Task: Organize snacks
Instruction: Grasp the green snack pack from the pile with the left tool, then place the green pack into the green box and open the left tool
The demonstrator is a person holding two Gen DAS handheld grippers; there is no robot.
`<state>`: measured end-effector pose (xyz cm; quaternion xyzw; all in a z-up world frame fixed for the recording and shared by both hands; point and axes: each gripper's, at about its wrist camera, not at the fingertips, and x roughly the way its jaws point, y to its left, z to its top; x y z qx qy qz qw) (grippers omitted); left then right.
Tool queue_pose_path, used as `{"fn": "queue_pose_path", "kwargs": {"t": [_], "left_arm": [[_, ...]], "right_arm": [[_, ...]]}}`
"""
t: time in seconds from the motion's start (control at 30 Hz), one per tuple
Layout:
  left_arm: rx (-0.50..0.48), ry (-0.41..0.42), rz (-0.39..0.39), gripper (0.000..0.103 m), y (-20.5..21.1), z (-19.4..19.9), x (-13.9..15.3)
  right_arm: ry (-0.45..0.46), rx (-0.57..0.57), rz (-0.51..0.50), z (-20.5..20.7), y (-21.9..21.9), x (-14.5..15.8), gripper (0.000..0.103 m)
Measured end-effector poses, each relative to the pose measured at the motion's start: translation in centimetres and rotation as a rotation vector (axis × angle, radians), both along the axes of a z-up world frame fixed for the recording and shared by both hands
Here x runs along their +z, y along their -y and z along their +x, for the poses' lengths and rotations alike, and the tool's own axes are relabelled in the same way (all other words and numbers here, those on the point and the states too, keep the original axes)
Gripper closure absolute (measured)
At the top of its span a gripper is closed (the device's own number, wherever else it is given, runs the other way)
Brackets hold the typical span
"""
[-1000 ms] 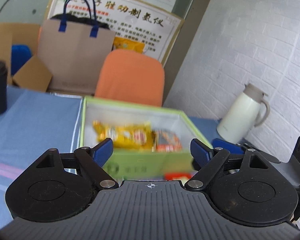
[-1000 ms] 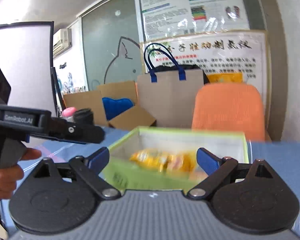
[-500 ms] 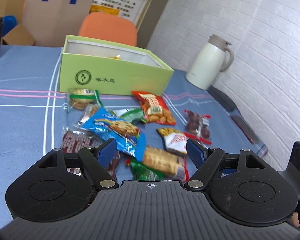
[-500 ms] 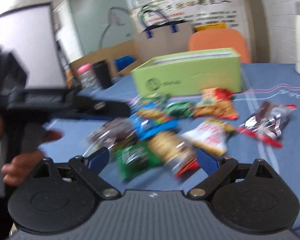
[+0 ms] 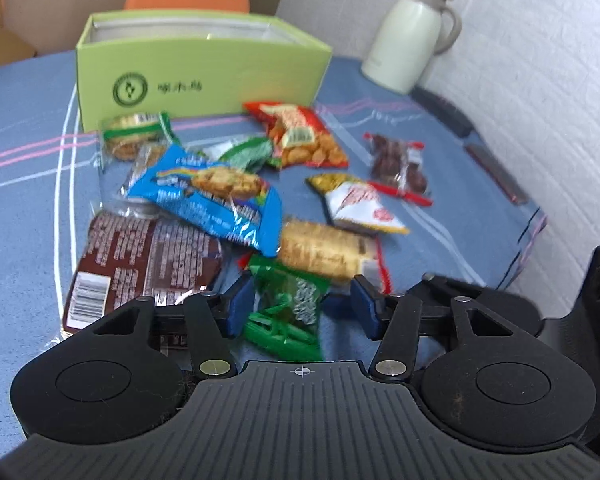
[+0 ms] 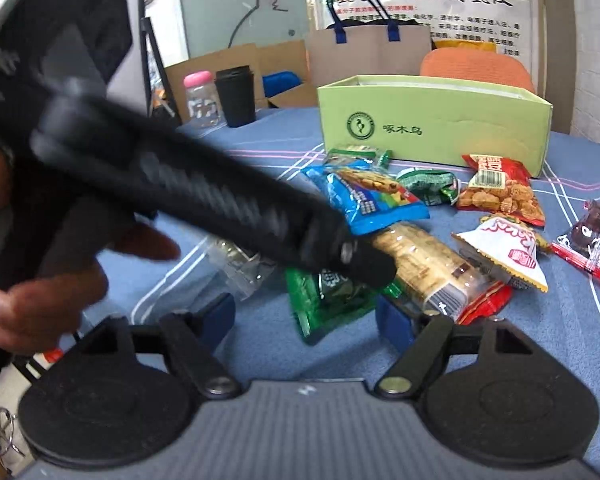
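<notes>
In the left wrist view the left gripper (image 5: 302,306) sits at the bottom centre of the frame, its jaws closing with the green snack packet (image 5: 290,308) between the blue pads; the left pad looks to touch the packet's edge while the right pad stands apart from it, so nothing is clamped. Just above the packet lies a clear-wrapped biscuit bar (image 5: 326,250), to its left a brown packet (image 5: 140,264) with a barcode, and overlapping that a blue cookie packet (image 5: 216,196). Higher up lie a red nut packet (image 5: 304,136), a white and yellow triangular packet (image 5: 358,204) and a packet of dark sweets (image 5: 398,166) towards the right. The open light green box (image 5: 196,76) stands in the upper left on the blue tablecloth (image 5: 20,208), with a cream jug (image 5: 408,38) at the upper right. In the right wrist view the right gripper (image 6: 306,320) is at the lower centre, jaws closing and still fairly wide, the green packet's lower end lying between them without either pad pressing it. The left gripper's black body crosses from the upper left down to the packet, held by a hand (image 6: 48,300) at the left edge. The green box stands in the upper right, the snacks spread below it
</notes>
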<state>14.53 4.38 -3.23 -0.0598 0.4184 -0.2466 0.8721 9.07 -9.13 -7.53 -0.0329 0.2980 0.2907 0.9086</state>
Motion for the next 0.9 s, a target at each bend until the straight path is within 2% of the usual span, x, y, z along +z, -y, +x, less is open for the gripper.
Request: {"fn": "queue_pose_path", "kwargs": {"t": [0.07, 0.1, 0.13, 0.23, 0.3, 0.43, 0.5, 0.6, 0.73, 0.8, 0.9], "left_arm": [[-0.002, -0.025, -0.001, 0.084, -0.1, -0.1, -0.8], [0.005, -0.022, -0.002, 0.092, -0.3, -0.4, -0.9], [0.011, -0.024, -0.012, 0.093, -0.6, -0.7, -0.9], [0.063, -0.05, -0.055, 0.096, -1.5, -1.3, -0.8], [0.085, -0.047, -0.084, 0.096, -1.9, -1.6, -0.1], [0.103, -0.002, -0.137, 0.096, -2.1, -1.4, 2.3], [0.109, 0.044, -0.139, 0.096, -1.8, -0.5, 3.8], [0.132, 0.108, -0.141, 0.096, -1.3, 2.2, 6.3], [0.153, 0.177, -0.169, 0.096, -1.7, 8.2, 9.5], [0.174, 0.189, -0.182, 0.096, -2.0, 12.0, 10.5], [0.214, 0.195, -0.145, 0.096, -2.0, 17.7, 10.8]], "right_arm": [[0.014, -0.003, -0.006, -0.1, -0.3, -0.2, 0.022], [0.024, -0.009, -0.014, -0.3, -0.5, -0.3, 0.022], [0.032, -0.01, -0.021, -0.4, -0.8, -0.4, 0.024], [0.019, -0.012, 0.002, -0.4, -0.5, 0.2, 0.04], [0.016, -0.002, 0.025, -0.4, -0.1, 1.1, 0.04], [0.092, -0.008, 0.012, -0.4, 0.0, 3.4, 0.04], [0.138, -0.003, 0.005, 0.6, 0.1, 4.7, 0.04], [0.207, 0.013, -0.005, 3.9, 0.1, 7.0, 0.04], [0.279, 0.032, -0.028, 10.3, 0.1, 9.9, 0.04], [0.282, 0.041, -0.034, 14.4, 0.0, 10.9, 0.04], [0.24, 0.055, -0.048, 20.9, -0.6, 11.1, 0.04]]}}
